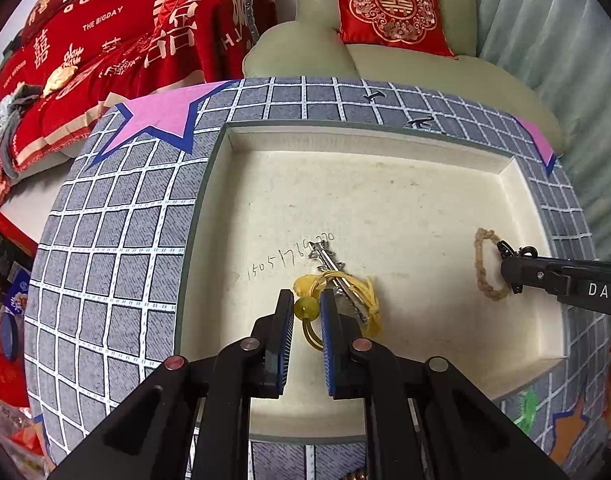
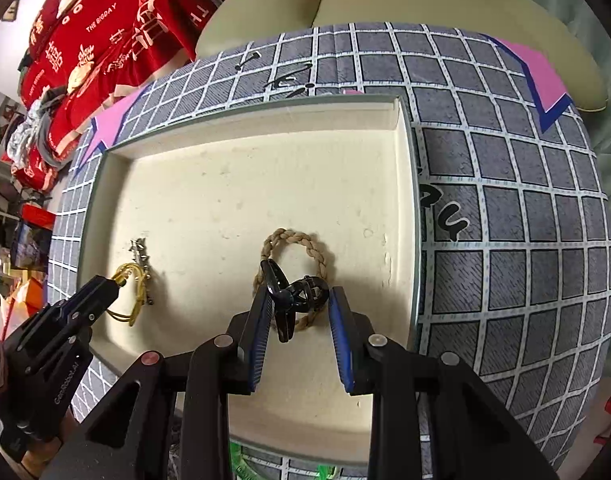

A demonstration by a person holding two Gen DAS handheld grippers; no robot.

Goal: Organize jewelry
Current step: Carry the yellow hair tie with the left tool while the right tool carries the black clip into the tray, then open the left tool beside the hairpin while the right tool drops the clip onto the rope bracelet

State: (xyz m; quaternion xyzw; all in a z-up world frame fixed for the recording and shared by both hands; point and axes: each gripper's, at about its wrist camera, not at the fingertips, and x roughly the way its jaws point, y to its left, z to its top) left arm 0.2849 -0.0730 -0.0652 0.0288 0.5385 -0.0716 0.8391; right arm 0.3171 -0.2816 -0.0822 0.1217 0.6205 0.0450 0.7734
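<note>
A cream tray sits on a grey checked cloth. In the left wrist view my left gripper is shut on a yellow bead hair tie, whose yellow cords lie over a silver hair clip. In the right wrist view my right gripper stands open around a black claw clip, which rests on a braided tan rope bracelet. The left finger touches the clip; the right finger stands apart. The right gripper also shows in the left wrist view, beside the bracelet.
The checked cloth with pink star patches covers the table around the tray. A pale green sofa with a red cushion stands behind. Red bedding lies at the far left. The tray's walls bound the work area.
</note>
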